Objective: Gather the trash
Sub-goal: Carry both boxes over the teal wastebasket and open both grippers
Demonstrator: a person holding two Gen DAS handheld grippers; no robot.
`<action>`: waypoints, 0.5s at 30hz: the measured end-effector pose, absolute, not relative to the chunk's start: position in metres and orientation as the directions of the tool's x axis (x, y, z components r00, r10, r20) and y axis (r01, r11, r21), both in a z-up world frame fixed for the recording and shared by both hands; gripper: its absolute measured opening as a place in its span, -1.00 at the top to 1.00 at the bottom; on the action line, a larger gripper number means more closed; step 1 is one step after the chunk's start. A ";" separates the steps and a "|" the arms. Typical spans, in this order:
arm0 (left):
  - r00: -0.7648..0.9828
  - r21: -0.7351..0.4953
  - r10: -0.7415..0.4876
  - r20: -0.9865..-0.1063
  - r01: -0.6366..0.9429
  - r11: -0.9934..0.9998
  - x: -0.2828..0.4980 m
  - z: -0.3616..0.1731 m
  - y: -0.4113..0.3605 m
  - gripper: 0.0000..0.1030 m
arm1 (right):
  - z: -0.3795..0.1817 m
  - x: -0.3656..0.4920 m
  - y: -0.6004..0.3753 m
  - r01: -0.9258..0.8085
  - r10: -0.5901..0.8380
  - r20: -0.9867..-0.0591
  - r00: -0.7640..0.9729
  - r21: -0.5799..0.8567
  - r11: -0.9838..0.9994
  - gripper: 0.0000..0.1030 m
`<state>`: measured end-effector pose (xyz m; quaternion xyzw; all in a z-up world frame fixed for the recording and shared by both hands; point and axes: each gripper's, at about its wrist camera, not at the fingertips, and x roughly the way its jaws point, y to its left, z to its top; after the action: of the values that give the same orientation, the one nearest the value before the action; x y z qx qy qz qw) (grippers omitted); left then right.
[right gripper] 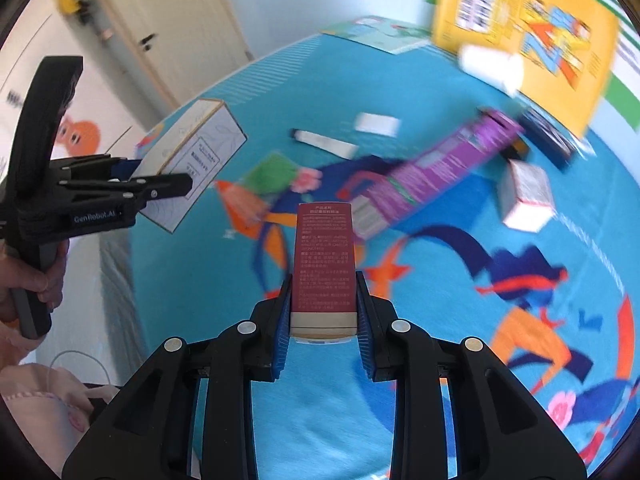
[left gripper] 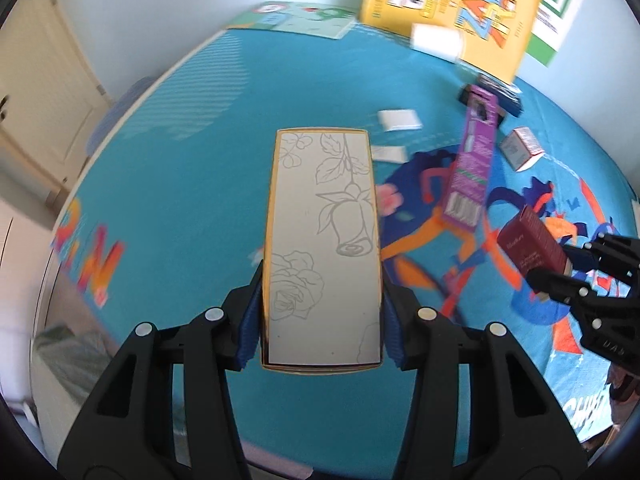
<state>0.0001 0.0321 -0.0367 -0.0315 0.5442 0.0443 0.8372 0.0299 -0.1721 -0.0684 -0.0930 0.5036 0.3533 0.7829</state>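
My left gripper [left gripper: 322,320] is shut on a white box with rose line drawings [left gripper: 324,240] and holds it above the blue mat; it also shows at the left of the right wrist view [right gripper: 192,152]. My right gripper [right gripper: 323,308] is shut on a dark red box [right gripper: 324,256], also seen at the right of the left wrist view [left gripper: 532,240]. A long purple box [left gripper: 472,160] [right gripper: 432,172], a small white and grey box [left gripper: 520,148] [right gripper: 528,192] and small white pieces [left gripper: 400,120] lie on the mat.
A blue patterned play mat [left gripper: 180,180] covers the floor. A large yellow box [left gripper: 452,4] leans on the far wall with a white object [left gripper: 436,40] before it. A dark box [left gripper: 500,96] lies near it. A door [right gripper: 168,28] stands at the left.
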 end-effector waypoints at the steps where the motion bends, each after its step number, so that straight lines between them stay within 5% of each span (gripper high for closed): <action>1: 0.403 -0.002 0.051 -0.914 -0.130 0.992 -0.007 -0.036 0.038 0.09 | -0.066 0.026 -0.166 -0.664 0.467 -0.853 0.235 0.210 0.718 0.43; 15: 0.355 -0.010 0.184 -0.916 -0.480 0.877 -0.137 -0.043 0.159 0.09 | -0.057 -0.028 -0.015 -0.888 0.538 -0.842 0.046 0.212 0.408 0.43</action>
<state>-0.1367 0.1585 -0.0426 -0.1397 0.5295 0.2046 0.8113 -0.0280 -0.0152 -0.0568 -0.1881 0.4651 0.5105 0.6984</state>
